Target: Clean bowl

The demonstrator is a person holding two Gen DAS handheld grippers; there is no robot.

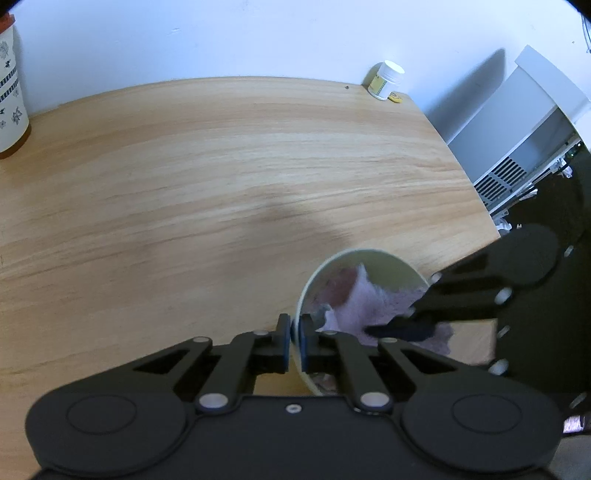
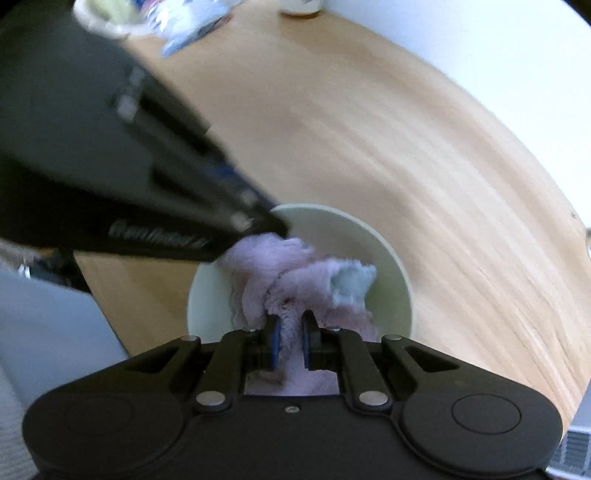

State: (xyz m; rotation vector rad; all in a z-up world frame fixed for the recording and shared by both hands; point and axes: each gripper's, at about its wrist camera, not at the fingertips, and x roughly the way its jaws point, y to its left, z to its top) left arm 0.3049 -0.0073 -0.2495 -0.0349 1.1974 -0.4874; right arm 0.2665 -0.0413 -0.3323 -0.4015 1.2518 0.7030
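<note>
A pale green bowl [image 1: 384, 264] is held tilted above the wooden table [image 1: 221, 166]. My left gripper [image 1: 294, 326] is shut on the bowl's rim, one pad inside and one outside. A fluffy lilac cloth [image 1: 373, 304] fills the bowl. My right gripper [image 2: 290, 326] is shut on the cloth [image 2: 291, 280] and presses it into the bowl [image 2: 384, 266]. The right gripper shows in the left wrist view [image 1: 402, 325] reaching in from the right. The left gripper shows in the right wrist view [image 2: 277, 227] on the bowl's far left rim.
A white pill jar [image 1: 386, 79] with a yellow label stands at the table's far right corner. A patterned tumbler [image 1: 9, 96] stands at the far left. A white appliance [image 1: 524, 136] is beyond the table's right edge. Blurred cups and packets [image 2: 159, 18] lie at the far end.
</note>
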